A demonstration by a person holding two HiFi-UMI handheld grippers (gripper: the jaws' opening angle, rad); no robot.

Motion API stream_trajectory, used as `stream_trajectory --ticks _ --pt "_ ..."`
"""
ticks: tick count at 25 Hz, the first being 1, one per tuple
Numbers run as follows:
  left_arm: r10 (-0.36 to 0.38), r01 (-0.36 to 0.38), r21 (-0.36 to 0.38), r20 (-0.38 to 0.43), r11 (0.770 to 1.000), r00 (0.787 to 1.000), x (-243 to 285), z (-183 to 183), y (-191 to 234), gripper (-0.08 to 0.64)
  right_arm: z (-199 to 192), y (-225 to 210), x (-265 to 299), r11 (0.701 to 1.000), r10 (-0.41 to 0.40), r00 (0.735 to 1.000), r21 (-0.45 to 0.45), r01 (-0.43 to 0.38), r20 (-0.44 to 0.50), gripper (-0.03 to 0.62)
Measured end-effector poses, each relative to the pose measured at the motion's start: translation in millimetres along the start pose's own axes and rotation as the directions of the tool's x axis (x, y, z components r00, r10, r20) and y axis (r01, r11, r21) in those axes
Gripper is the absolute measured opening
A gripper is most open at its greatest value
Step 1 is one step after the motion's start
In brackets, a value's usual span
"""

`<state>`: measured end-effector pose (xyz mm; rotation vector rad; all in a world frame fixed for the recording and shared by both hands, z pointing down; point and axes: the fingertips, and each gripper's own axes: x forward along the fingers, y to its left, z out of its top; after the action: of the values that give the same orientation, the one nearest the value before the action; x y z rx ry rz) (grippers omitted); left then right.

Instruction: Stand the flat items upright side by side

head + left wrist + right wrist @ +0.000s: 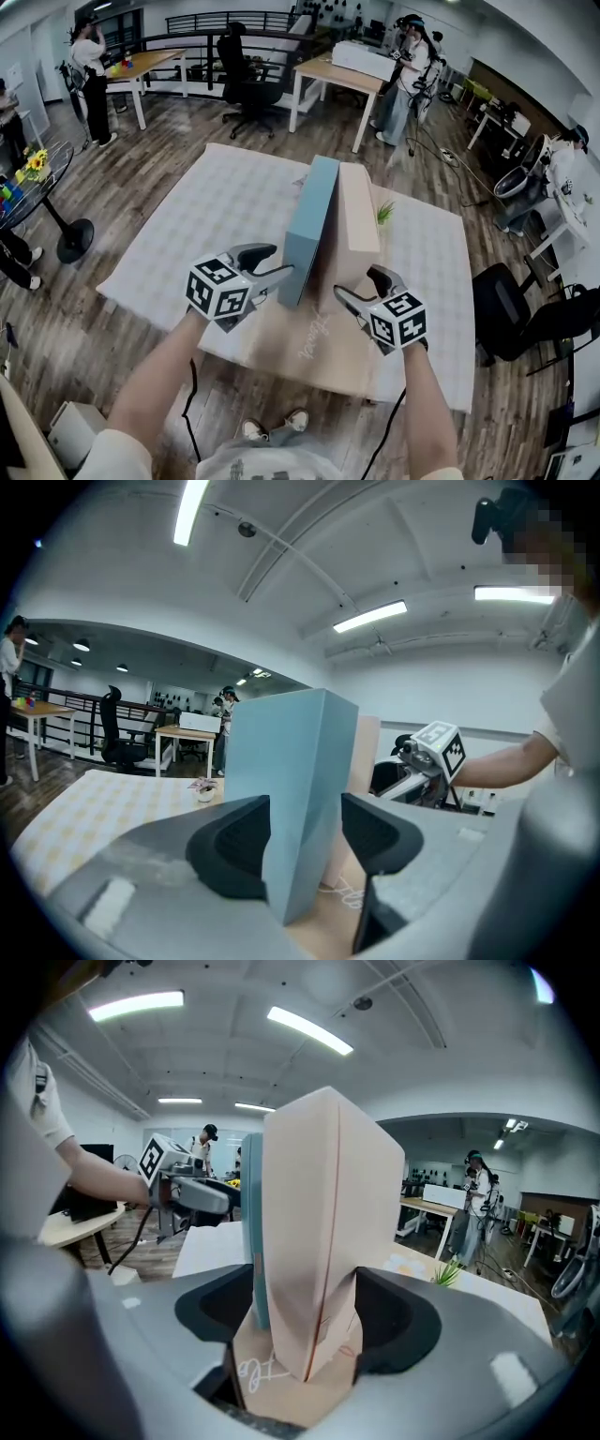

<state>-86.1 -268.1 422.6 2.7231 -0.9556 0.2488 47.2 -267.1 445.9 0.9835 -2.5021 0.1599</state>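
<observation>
Checked cloth [216, 216] bears a plant [385, 213] beside the pink box [357, 220].

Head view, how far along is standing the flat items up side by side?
Done: the blue box and the beige box stand upright side by side. In hand: the left gripper straddles the blue one with a gap at one pad; the right gripper straddles the beige one. Still to do: letting go, and perhaps the brown sheet lying flat beneath them.
</observation>
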Motion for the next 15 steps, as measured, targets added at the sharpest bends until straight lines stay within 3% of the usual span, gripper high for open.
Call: stream_trajectory --ticks 4,15 --pt "-0.002 0.002 0.002 -0.015 1.000 1.000 6.6 -2.3 -1.0 0.239 -7.0 -4.1 4.7 1.000 -0.017 1.000 0.005 0.017 -0.012 0.299" --pt "-0.015 0.015 -0.001 -0.020 1.000 1.000 19.8 0.7 -5.7 0.239 -2.9 11.7 16.4 0.976 -0.066 0.990 0.214 0.038 0.125 0.273"
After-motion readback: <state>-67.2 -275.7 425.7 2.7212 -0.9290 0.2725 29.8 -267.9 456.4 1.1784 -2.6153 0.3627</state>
